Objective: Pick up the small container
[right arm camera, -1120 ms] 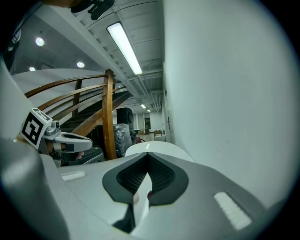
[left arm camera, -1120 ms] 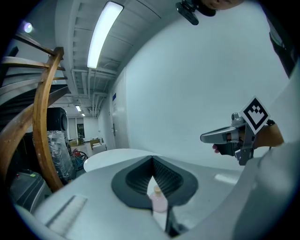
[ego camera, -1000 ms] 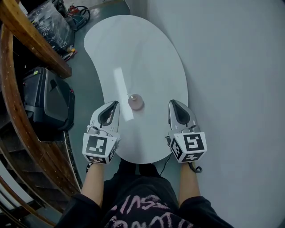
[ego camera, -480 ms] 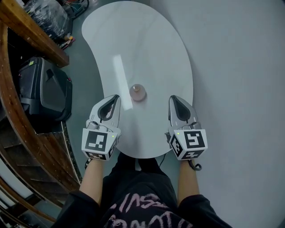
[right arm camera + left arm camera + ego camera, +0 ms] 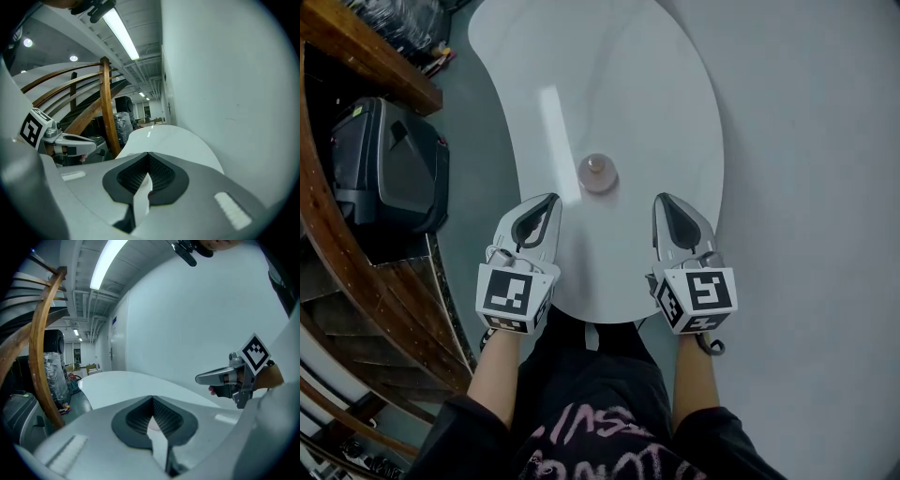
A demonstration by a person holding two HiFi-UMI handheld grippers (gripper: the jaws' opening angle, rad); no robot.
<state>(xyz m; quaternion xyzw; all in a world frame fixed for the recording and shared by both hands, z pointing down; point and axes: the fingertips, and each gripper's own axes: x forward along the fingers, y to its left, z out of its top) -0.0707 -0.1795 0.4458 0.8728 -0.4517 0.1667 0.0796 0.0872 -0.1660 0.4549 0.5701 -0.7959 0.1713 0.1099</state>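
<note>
The small container is sitting on the white table near frame centre, its details too small to make out. Below it, well apart, the left gripper and right gripper are hovering, jaws pressed together on nothing. The table is running off the top edge.

a white kidney-shaped table lies below me on a grey-green floor, its glossy top showing a streak of reflected light. a plain pale wall runs along my right. to my left, a curved wooden stair rail sweeps past a black case. overhead, a long ceiling light strip glows.
</note>
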